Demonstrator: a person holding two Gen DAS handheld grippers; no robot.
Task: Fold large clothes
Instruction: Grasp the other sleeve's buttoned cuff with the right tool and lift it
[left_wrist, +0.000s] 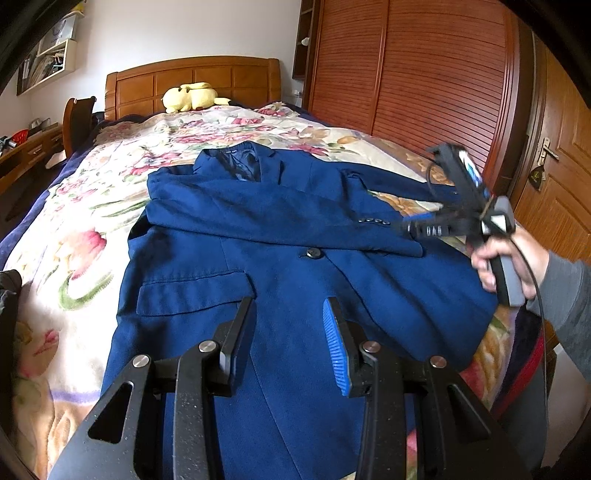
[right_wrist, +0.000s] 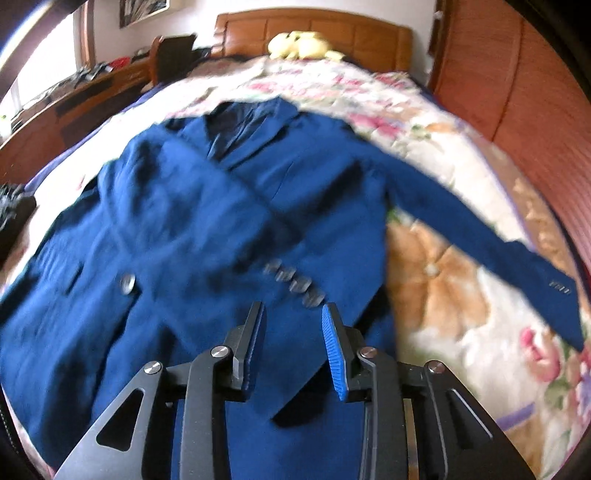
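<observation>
Already one fold looks done, to my eye: from the left wrist view, the navy blazer (left_wrist: 295, 266) lies front-up on the floral quilt (left_wrist: 74, 258) of the bed, collar toward the wooden headboard (left_wrist: 192, 85), and one sleeve (left_wrist: 288, 218) is laid across the chest with its cuff buttons (left_wrist: 373, 221) near the far side. The left gripper (left_wrist: 290, 314) hovers above the hem end with its fingers spread and nothing between them. The right gripper (left_wrist: 408, 226) is held out over that cuff by the person's hand (left_wrist: 495, 262); it is blurred there, so from this side I cannot tell how its fingers stand. A yellow plush toy (left_wrist: 190, 96) sits by the headboard, well apart from the jacket, and the wardrobe (left_wrist: 406, 74) stands beyond the bed's far edge. Turning to the right wrist view, which is smeared with motion, the right gripper shows its fingers parted and empty just short of the folded cuff. Here the other sleeve (right_wrist: 480, 236) stretches out flat over the quilt toward the wardrobe side, unfolded, its end (right_wrist: 559, 288) close to the mattress edge. So I judge the task roughly a third along: that second sleeve needs bringing in, then the body wants folding up. Bare quilt lies between the collar and the pillows, and some on each side, so there is room to work, though the outstretched cuff has little margin before the bed's edge.
</observation>
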